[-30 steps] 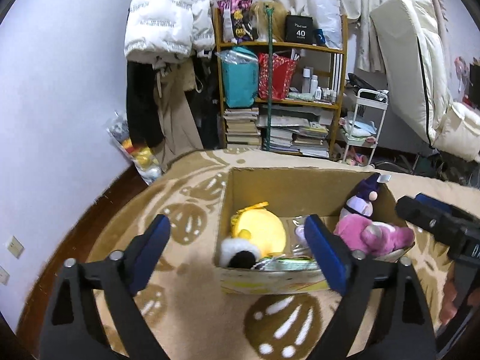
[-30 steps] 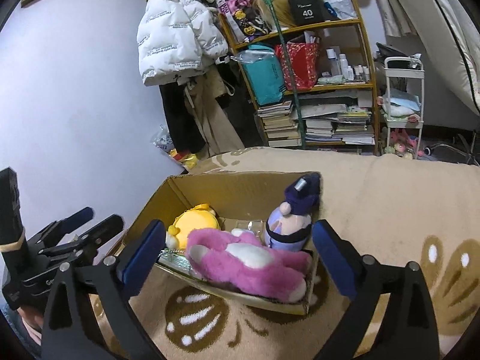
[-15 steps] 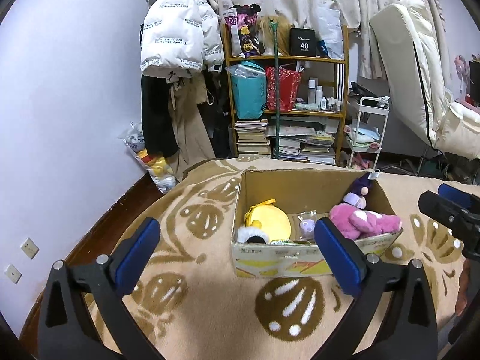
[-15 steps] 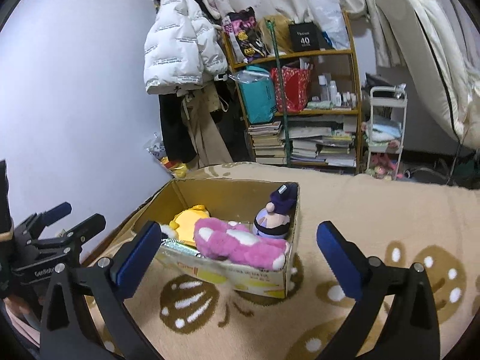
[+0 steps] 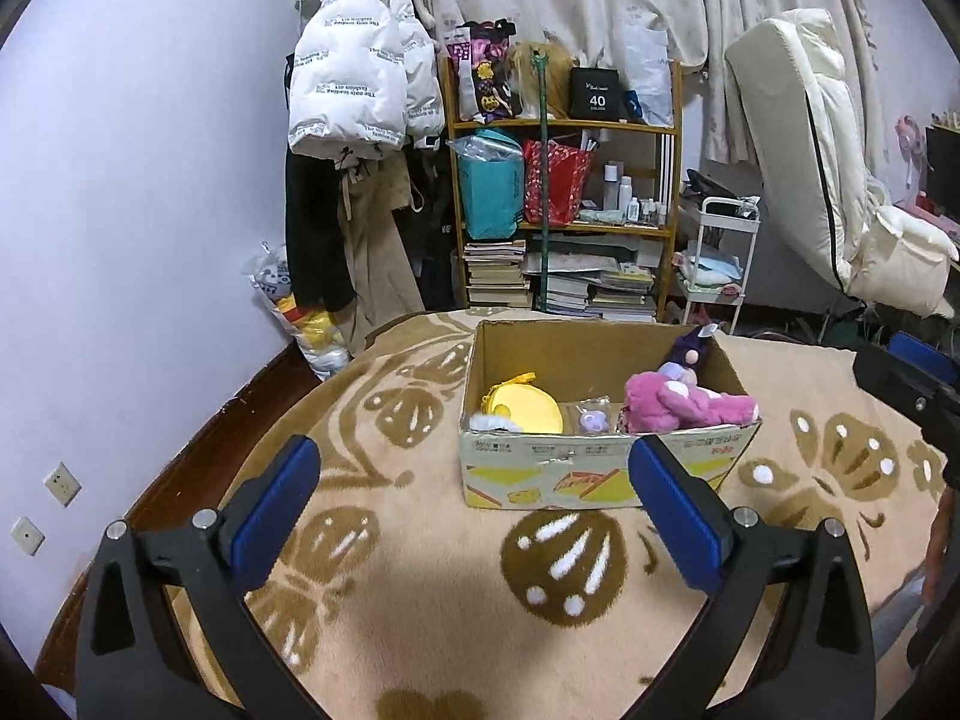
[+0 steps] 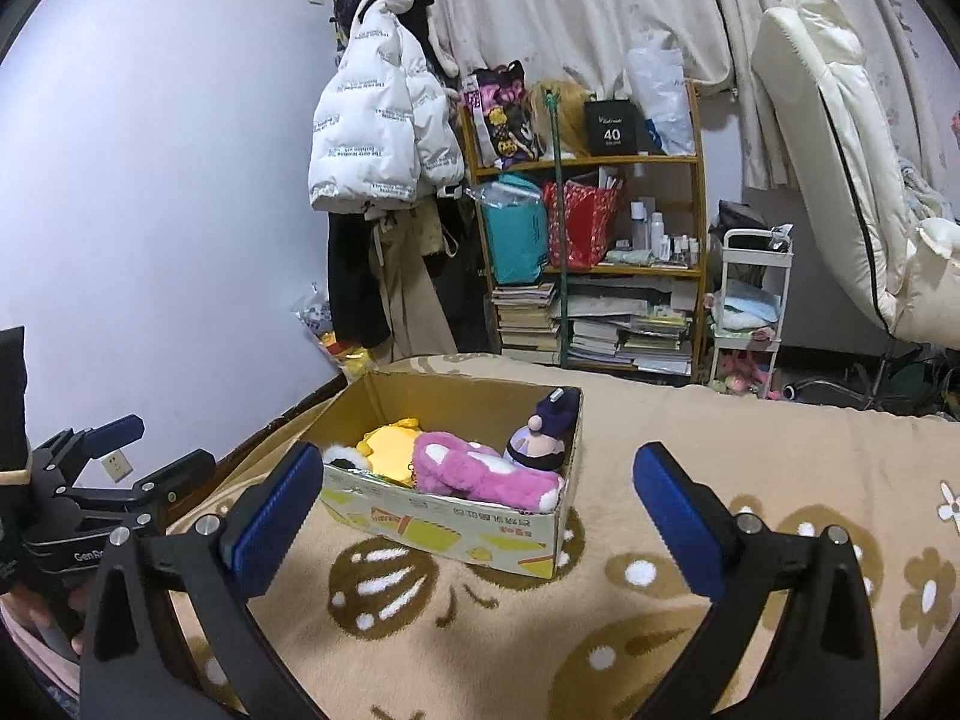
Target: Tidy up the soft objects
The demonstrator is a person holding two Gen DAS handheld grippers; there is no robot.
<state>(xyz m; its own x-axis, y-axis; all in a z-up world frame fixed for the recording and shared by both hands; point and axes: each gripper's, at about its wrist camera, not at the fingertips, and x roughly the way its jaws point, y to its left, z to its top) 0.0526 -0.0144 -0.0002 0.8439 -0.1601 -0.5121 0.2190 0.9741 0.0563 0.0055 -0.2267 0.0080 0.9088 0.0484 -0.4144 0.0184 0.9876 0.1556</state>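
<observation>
An open cardboard box (image 5: 540, 468) stands on the beige patterned blanket (image 5: 420, 570); it also shows in the right wrist view (image 6: 456, 519). Inside lie a pink plush (image 5: 684, 405), a yellow plush (image 5: 525, 408), a small purple toy (image 5: 593, 421) and a purple-hatted doll (image 5: 690, 354). The pink plush (image 6: 480, 468), yellow plush (image 6: 390, 447) and doll (image 6: 546, 426) show in the right wrist view too. My left gripper (image 5: 474, 498) is open and empty, short of the box. My right gripper (image 6: 477, 501) is open and empty, to the right of the box.
A wooden shelf (image 5: 564, 216) with books and bags stands behind the bed, with a white jacket (image 5: 360, 72) hanging beside it. A white cart (image 5: 720, 258) and a leaning mattress (image 5: 828, 168) are at the right. A bag of toys (image 5: 306, 318) sits by the wall.
Both grippers have pulled back and up from the box, which now looks smaller and farther away. The toys in the box have not moved.
</observation>
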